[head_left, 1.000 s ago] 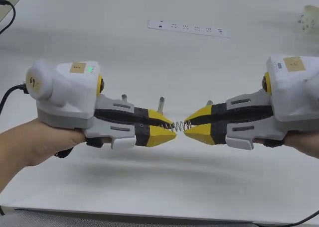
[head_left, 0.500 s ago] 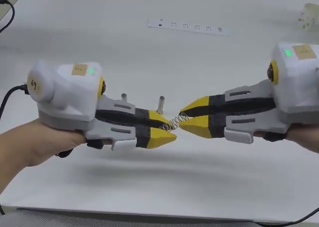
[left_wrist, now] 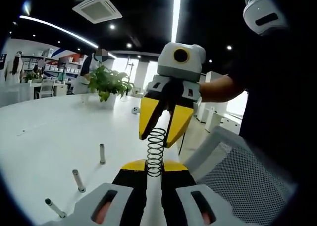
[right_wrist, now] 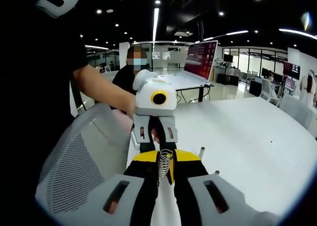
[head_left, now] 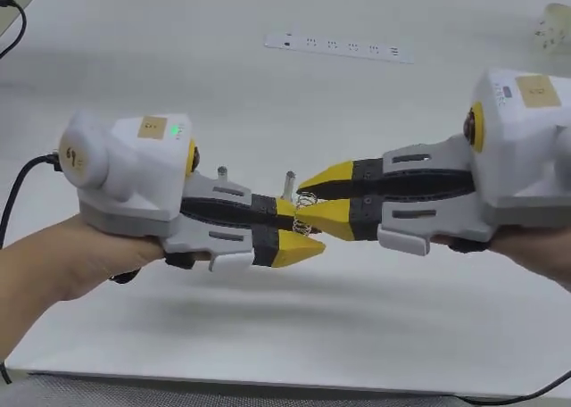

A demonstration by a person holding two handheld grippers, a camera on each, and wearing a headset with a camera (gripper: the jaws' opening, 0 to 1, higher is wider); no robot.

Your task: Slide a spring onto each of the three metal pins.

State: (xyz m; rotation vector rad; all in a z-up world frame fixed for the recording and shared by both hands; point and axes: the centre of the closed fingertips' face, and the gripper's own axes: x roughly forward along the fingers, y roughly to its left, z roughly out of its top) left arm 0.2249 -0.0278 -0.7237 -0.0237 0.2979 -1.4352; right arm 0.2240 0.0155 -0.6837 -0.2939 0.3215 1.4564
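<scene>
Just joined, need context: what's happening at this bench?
A person holds a hand-held gripper in each hand, tip to tip above the table. The left hand-held gripper is shut on one end of a spring; the right hand-held gripper has its jaws around the other end, grip unclear. The three metal pins stand bare.

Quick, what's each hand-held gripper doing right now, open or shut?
Left hand-held gripper: closed, holding the spring by one end.
Right hand-held gripper: open, its jaws astride the spring's other end.
</scene>
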